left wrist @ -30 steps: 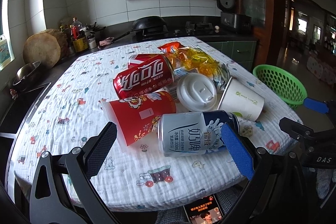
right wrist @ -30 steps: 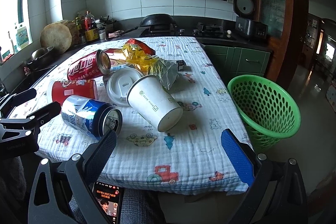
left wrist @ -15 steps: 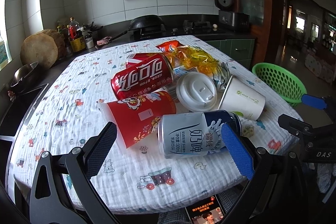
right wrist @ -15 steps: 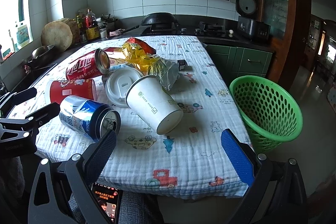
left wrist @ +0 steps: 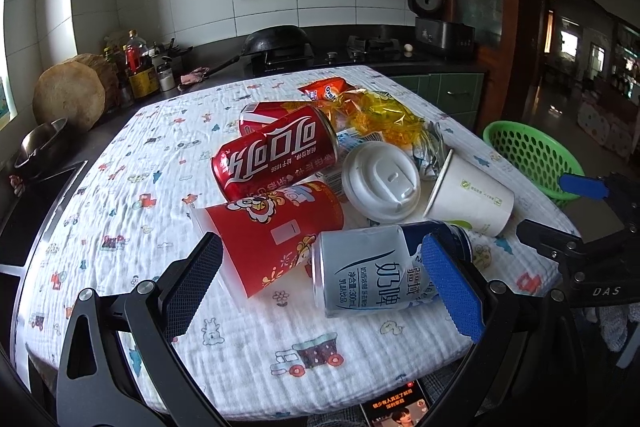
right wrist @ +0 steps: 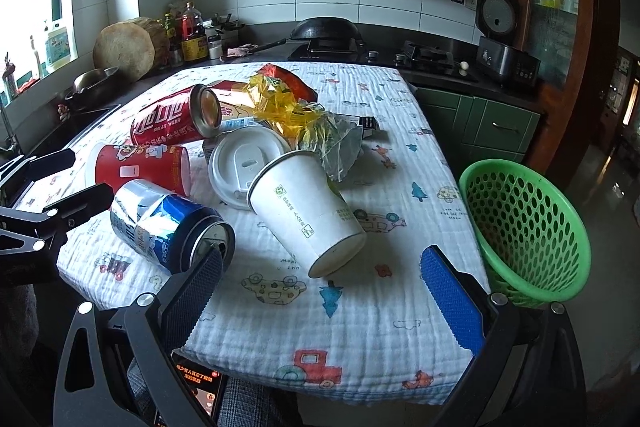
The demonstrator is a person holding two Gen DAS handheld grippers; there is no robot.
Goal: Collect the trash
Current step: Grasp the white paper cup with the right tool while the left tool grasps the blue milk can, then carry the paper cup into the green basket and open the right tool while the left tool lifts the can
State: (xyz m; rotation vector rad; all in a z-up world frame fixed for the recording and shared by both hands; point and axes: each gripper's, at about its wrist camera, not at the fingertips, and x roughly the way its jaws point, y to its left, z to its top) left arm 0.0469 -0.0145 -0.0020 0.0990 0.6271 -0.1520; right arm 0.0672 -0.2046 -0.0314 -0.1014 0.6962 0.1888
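A heap of trash lies on the patterned tablecloth [left wrist: 132,211]: a red cola can [left wrist: 276,151], a red paper cup [left wrist: 276,231] on its side, a silver-blue can [left wrist: 380,271], a white lid [left wrist: 382,181], a white paper cup [left wrist: 468,197] and yellow wrappers [left wrist: 380,115]. My left gripper [left wrist: 320,287] hovers open just short of the red cup and the silver-blue can. My right gripper [right wrist: 320,299] is open near the table's front edge, below the tipped white paper cup [right wrist: 308,211]. The green basket [right wrist: 524,227] stands off the table's right side.
A kitchen counter with a wok [left wrist: 276,41], bottles [left wrist: 138,71], a round wooden board [left wrist: 70,99] and a rice cooker [left wrist: 436,19] runs behind the table. A phone [right wrist: 196,387] glows on the person's lap below the table edge. Green cabinets [right wrist: 480,123] stand at right.
Both views have shifted slightly, with the heap sitting a little nearer and lower. No trash has moved and both grippers stay open.
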